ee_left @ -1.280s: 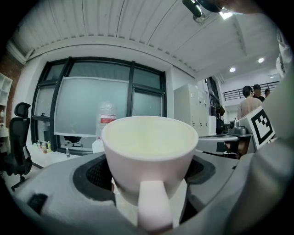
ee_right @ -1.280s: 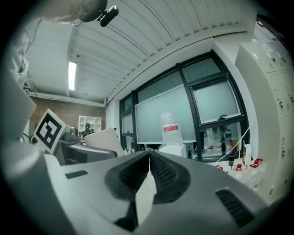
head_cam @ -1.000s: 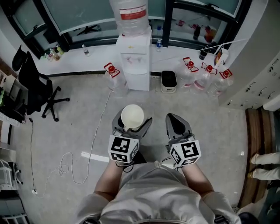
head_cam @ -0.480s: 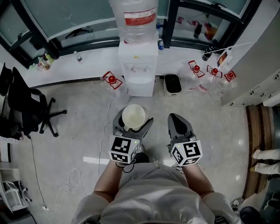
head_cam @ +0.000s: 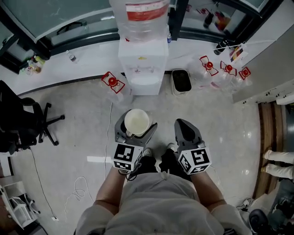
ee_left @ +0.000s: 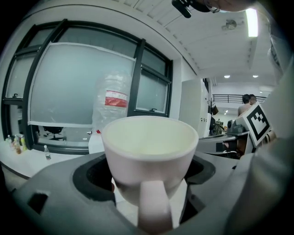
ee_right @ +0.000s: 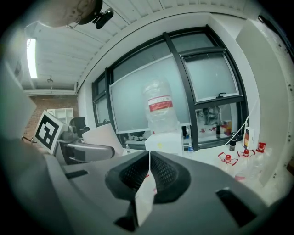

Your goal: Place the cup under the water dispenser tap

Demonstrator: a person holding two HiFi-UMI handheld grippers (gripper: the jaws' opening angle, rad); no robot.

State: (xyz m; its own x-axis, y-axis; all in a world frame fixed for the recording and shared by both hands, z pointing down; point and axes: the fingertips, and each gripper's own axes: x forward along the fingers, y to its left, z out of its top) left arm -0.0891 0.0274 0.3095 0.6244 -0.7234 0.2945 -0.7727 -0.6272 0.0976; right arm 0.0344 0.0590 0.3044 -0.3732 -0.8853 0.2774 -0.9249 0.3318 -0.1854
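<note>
The person has stepped closer to the tall white water dispenser [head_cam: 140,64], so its tap is nearer, though still well apart from the round white cup [ee_left: 149,147]. The left gripper [head_cam: 137,125] squeezes the cup. The right gripper [head_cam: 186,128] is pinched together on a thin white slip [ee_right: 144,197].

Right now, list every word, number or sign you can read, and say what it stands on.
Red label on the water dispenser bottle: print too blurred to read.
Left marker cube, right marker cube: square code patterns, no words.
Nothing else is legible.
</note>
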